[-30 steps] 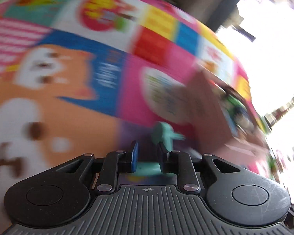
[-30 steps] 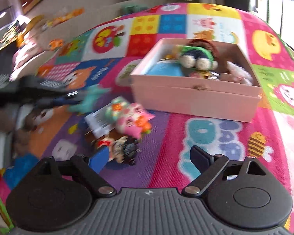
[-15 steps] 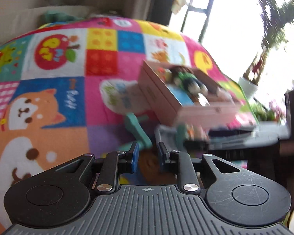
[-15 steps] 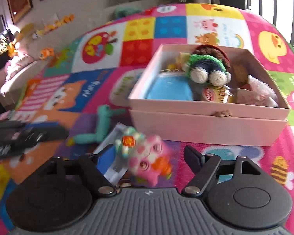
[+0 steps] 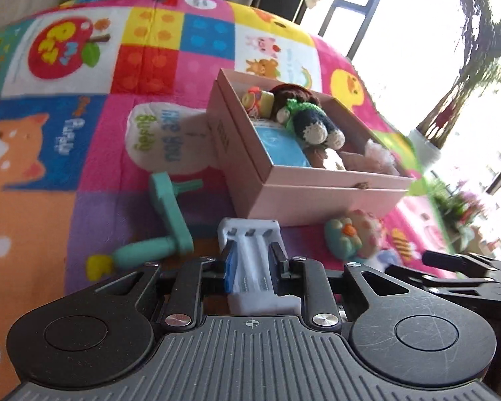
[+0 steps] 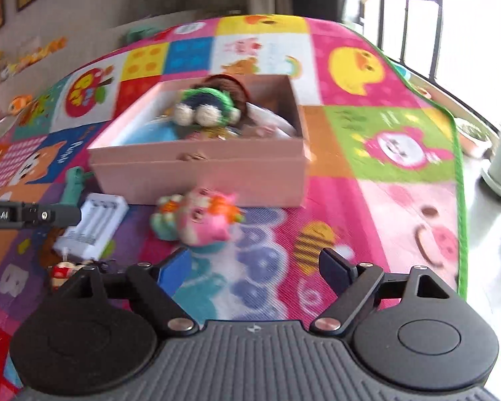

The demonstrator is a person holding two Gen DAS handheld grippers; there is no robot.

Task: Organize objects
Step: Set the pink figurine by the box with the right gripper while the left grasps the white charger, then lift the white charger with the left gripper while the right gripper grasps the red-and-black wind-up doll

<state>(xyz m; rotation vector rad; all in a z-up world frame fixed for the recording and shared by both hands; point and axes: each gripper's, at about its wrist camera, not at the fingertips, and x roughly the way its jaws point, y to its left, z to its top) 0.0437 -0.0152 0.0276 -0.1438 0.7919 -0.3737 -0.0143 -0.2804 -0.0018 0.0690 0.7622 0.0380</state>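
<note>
A: Left claw point(image 5: 254, 267)?
B: Jaws narrow, a slim gap. White battery charger point(image 5: 250, 234) shows in the gap and under the fingers; cannot tell if the pads press on it.
A: Right claw point(image 6: 255, 267)?
B: Wide apart, just been opening, nothing between the jaws. Pink plush toy point(image 6: 210, 220) lies just ahead on the play mat point(image 6: 384, 133).
A: Beyond?
B: Pink box point(image 6: 197, 173), toys inside, just behind the plush toy and the charger.

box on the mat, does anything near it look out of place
Yes. A white charger, a teal crank and a pink plush lie loose on the mat in front of the box, not inside it. Nothing looks spilled or broken.
</note>
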